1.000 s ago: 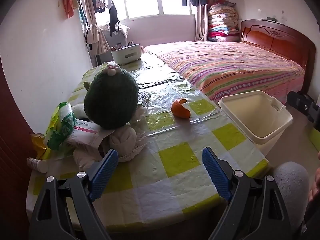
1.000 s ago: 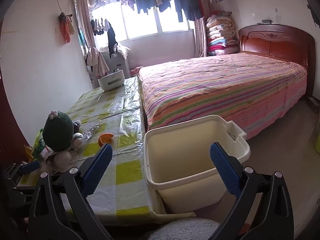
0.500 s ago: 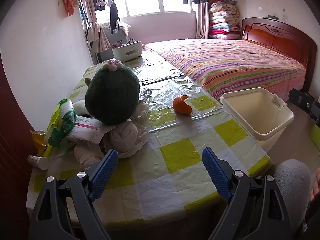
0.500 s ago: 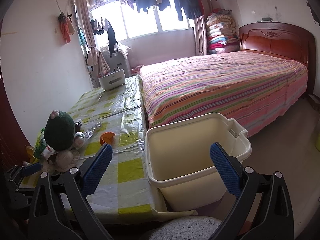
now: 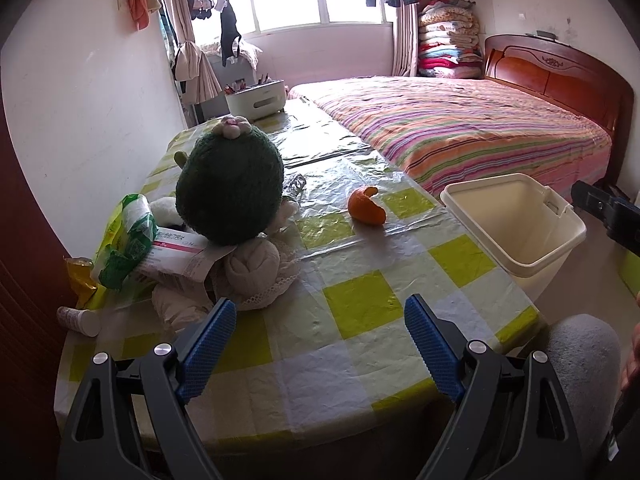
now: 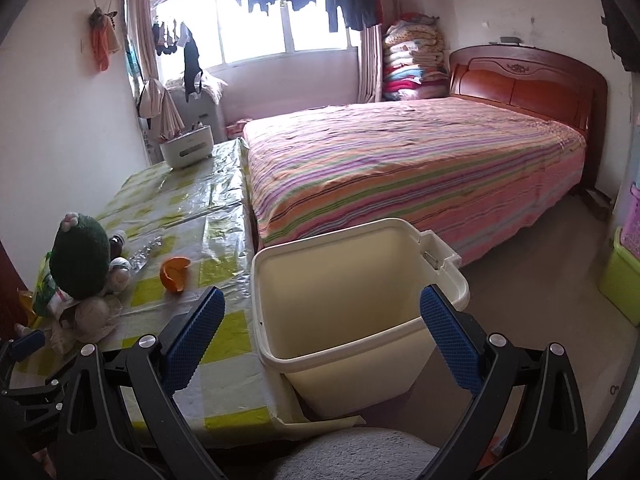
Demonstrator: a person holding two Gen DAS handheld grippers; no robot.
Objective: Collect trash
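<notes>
While an orange peel [image 5: 366,211] lies on the table [image 5: 360,300], both the left gripper [image 5: 316,334] and the right gripper [image 6: 320,322] are held spread and empty.

checked table [image 5: 362,304] with orange peel [image 5: 366,211], plush toy [image 5: 230,192], tissue pack [image 5: 128,236]

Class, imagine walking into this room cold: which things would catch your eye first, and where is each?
The big green plush toy dominates the table's left side, amid wrappers. An orange peel lies alone on the checked tablecloth. Off the table's right edge stands an empty cream bin, with the striped bed behind it.
</notes>
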